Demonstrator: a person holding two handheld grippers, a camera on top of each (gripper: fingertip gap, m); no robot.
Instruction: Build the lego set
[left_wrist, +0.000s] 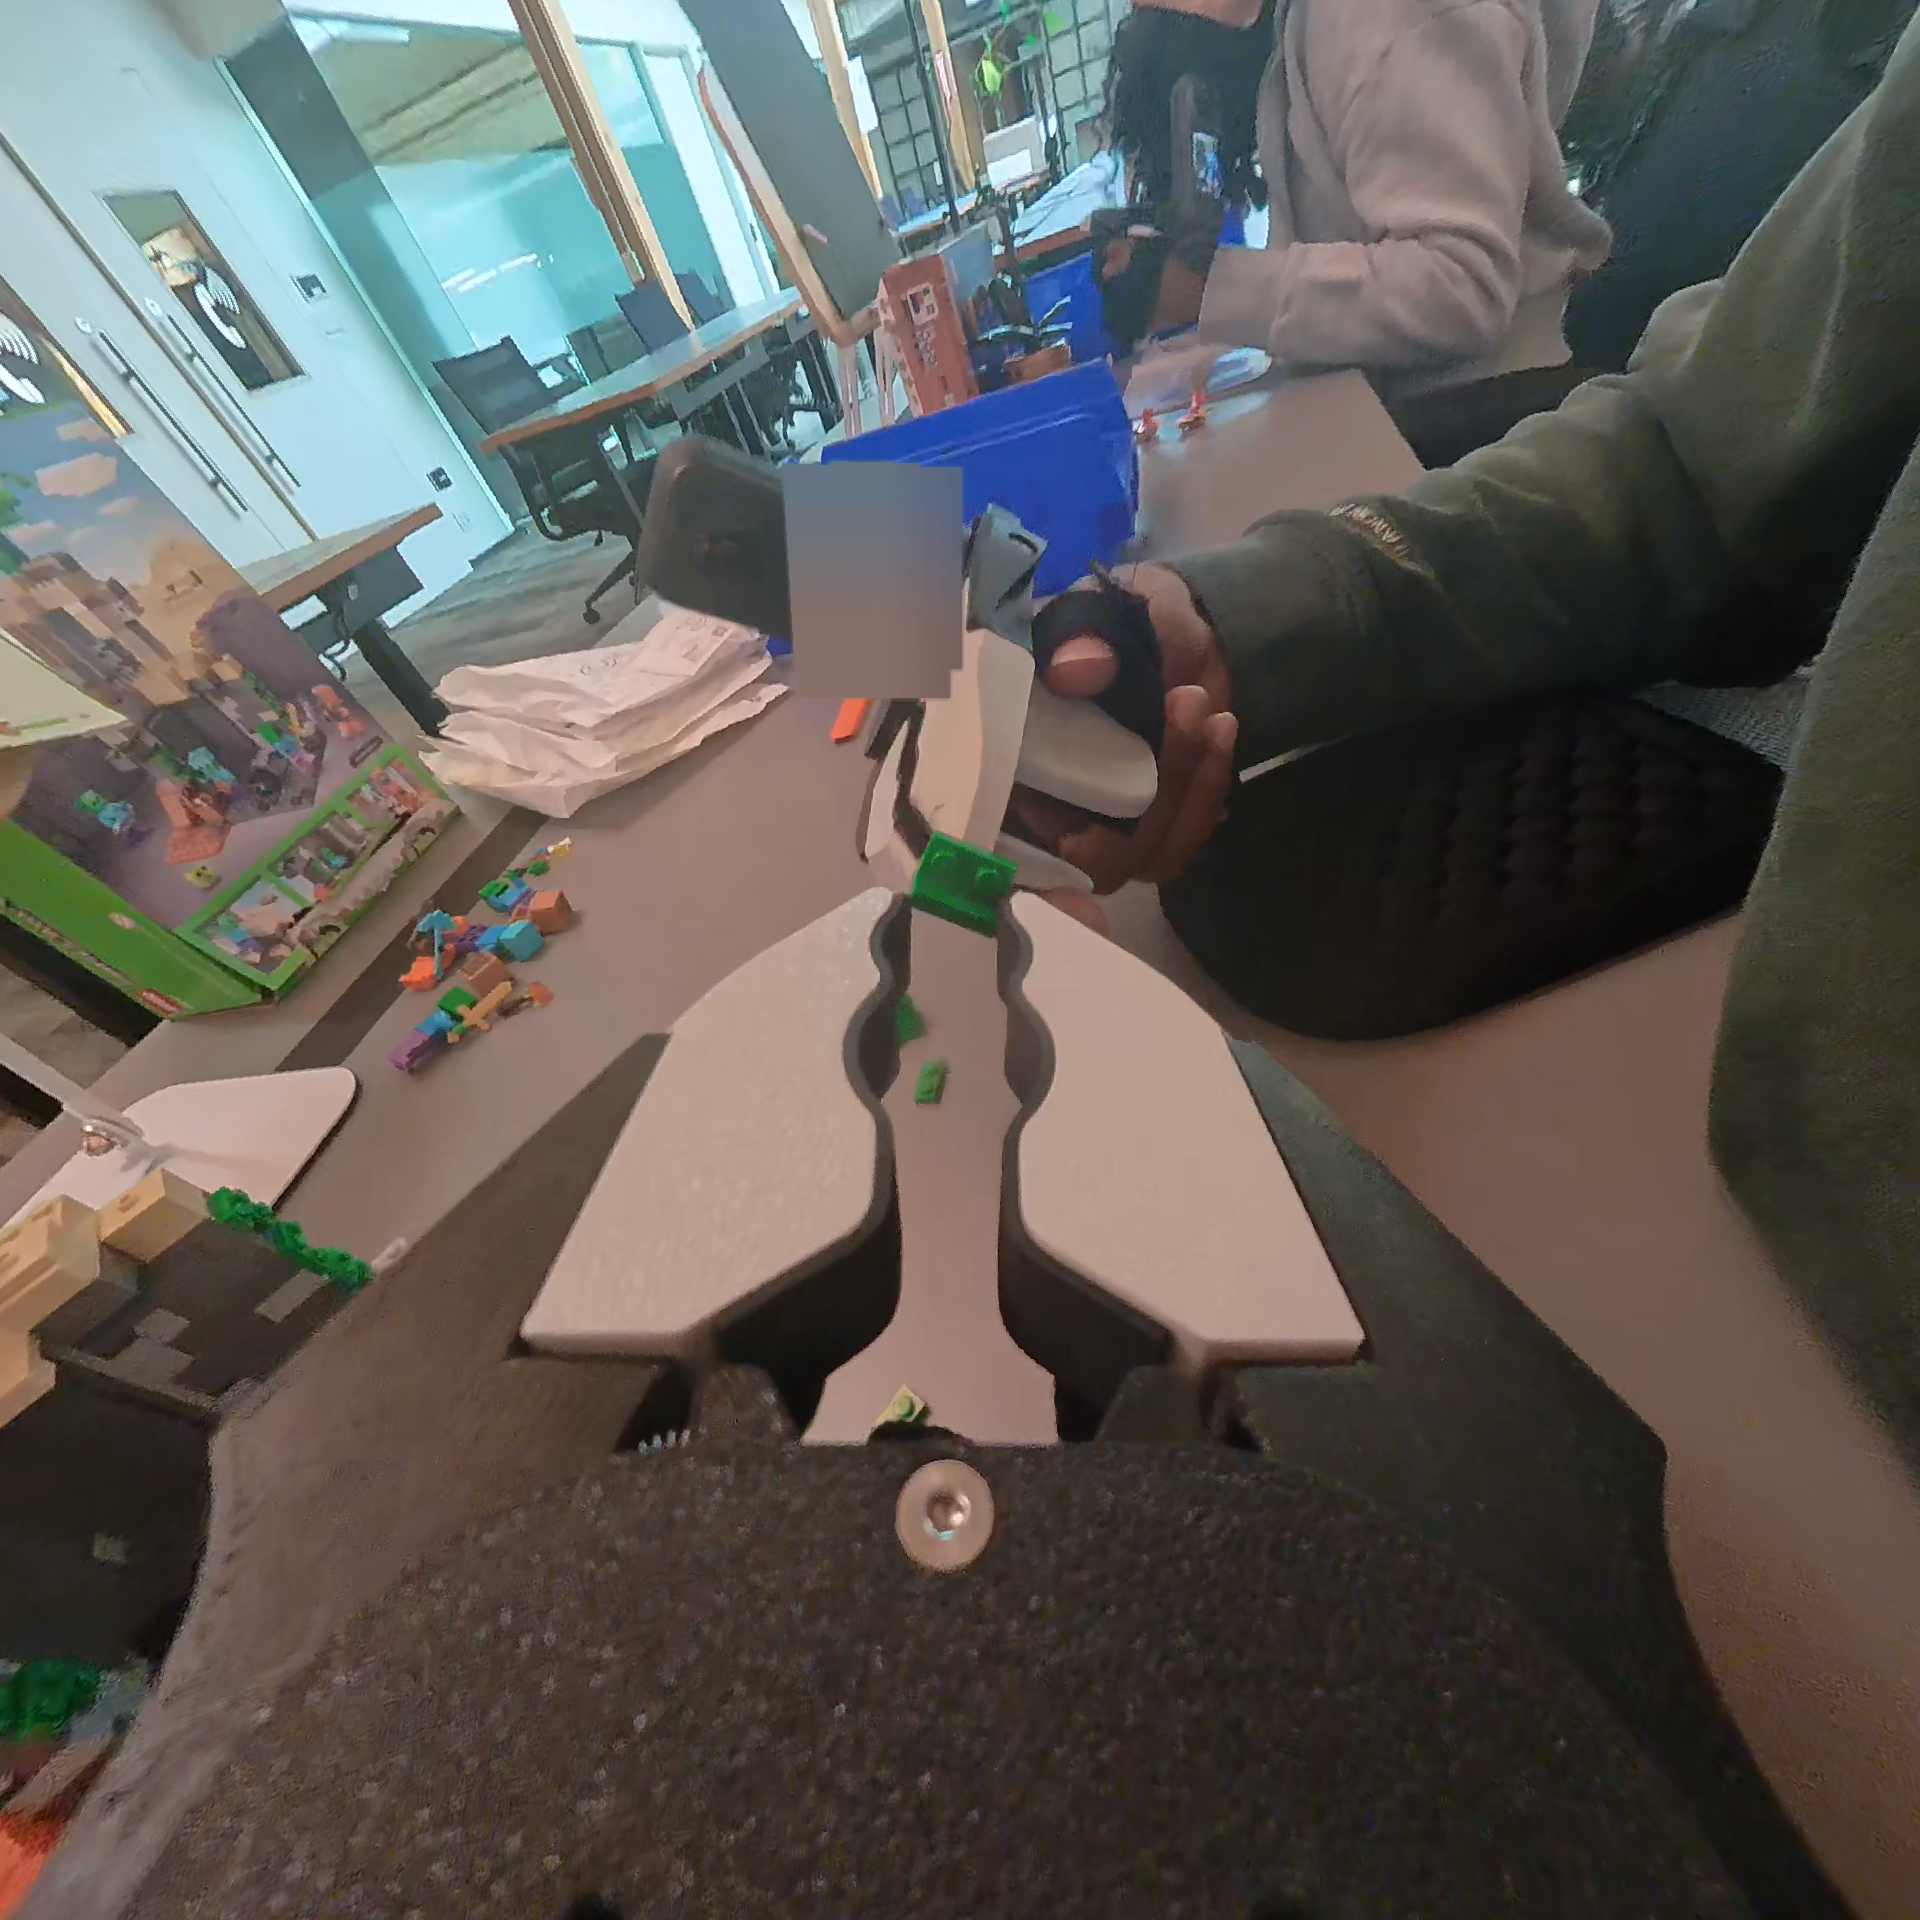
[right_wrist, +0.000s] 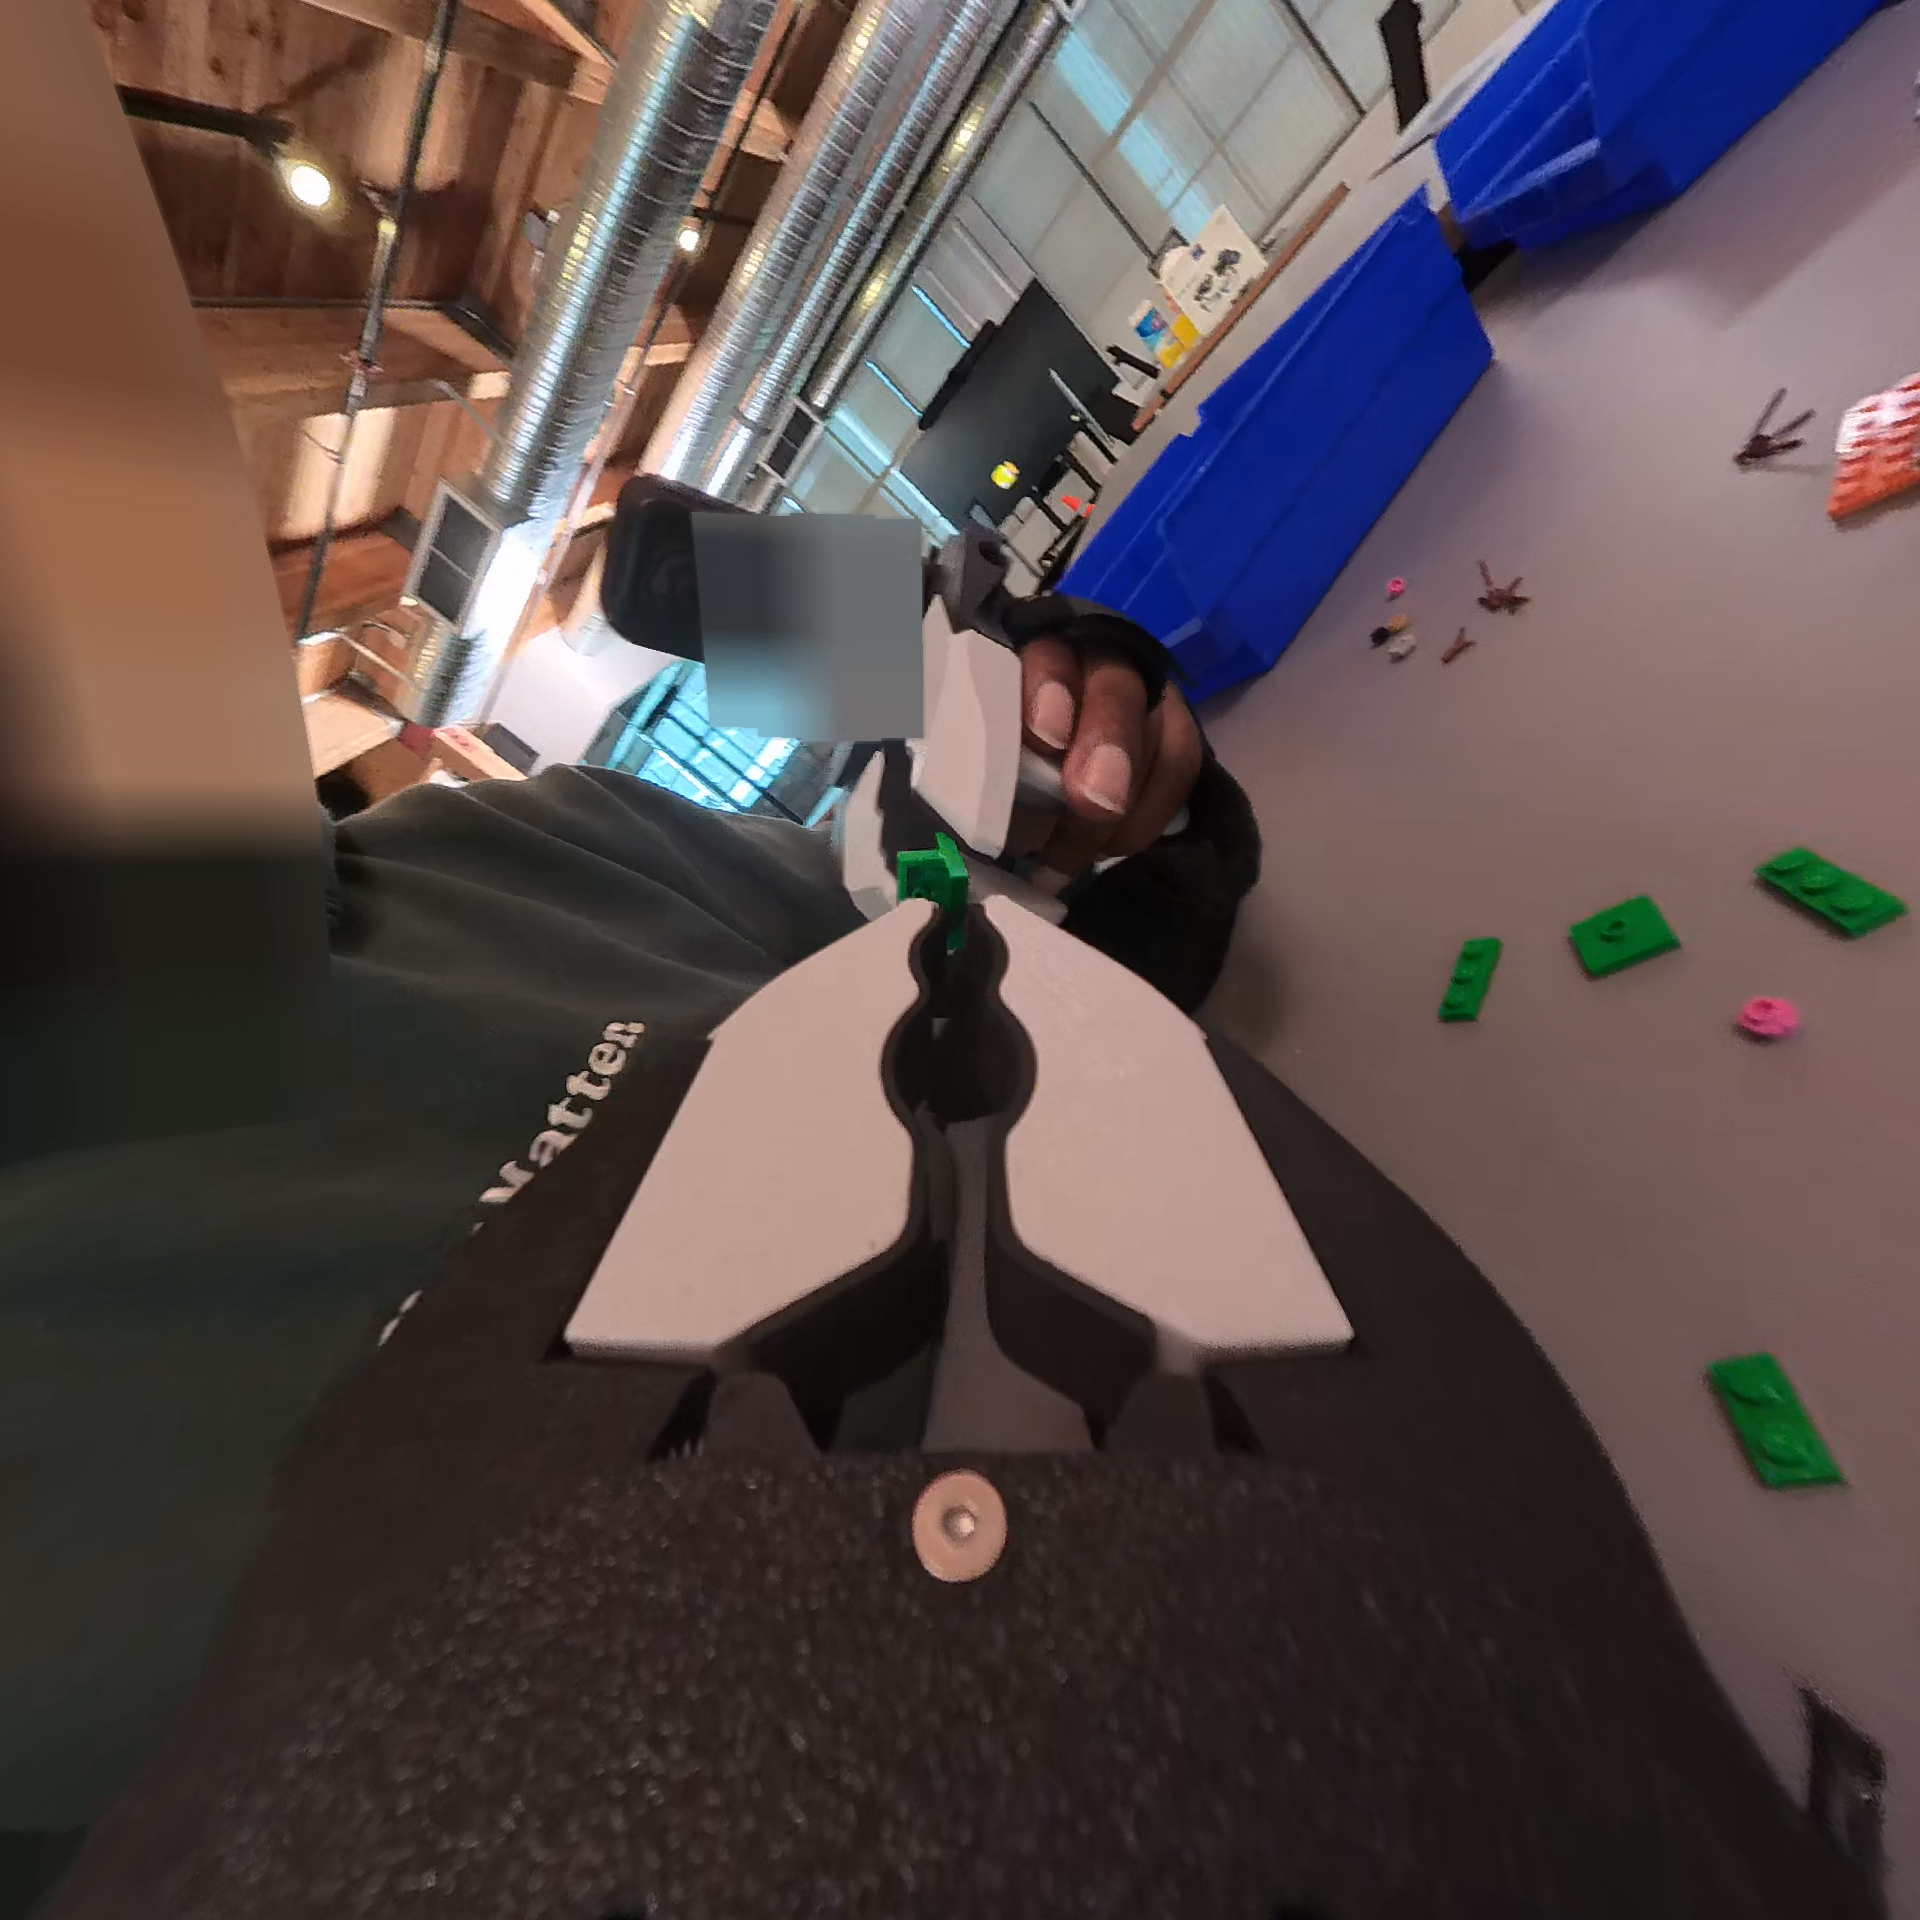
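While both tools are raised above the grey worktop (left_wrist: 1455, 1195), they meet tip to tip around one small green studded lego piece (left_wrist: 961, 881). The left tongs (left_wrist: 954, 914), with white fingers (left_wrist: 769, 1122) lined in black, stand at a narrow gap, and the green piece sits between their tips; the view suggests contact on both sides, so they appear to grip it. Opposite them, the right tongs (left_wrist: 914, 847) reach down to the same piece, carried by a hand (left_wrist: 1132, 727) in a black fingerless glove and a dark green sleeve (left_wrist: 1507, 582).

From the right wrist view, the right tongs (right_wrist: 951, 920) are nearly closed on the thin edge of the green piece (right_wrist: 932, 883), which stands upright between the tips. Behind it, the left tongs (right_wrist: 925, 852) touch the piece from the far side, held by the other hand (right_wrist: 1101, 758).

Loose parts lie flat on the worktop (right_wrist: 1455, 1195):
- several green flat lego plates (right_wrist: 1623, 933), spread apart;
- a small pink round piece (right_wrist: 1766, 1016), near the plates;
- a cluster of multicoloured small lego parts (left_wrist: 478, 966), beside a printed cardboard set box (left_wrist: 187, 790).

A stack of white paper bags (left_wrist: 592, 717) lies beyond the cluster. A partly built grey and tan lego model (left_wrist: 135, 1278) stands at the left edge. Blue plastic bins (right_wrist: 1299, 468) sit at the far side. A second person (left_wrist: 1382, 177) in a light top is at the far end.
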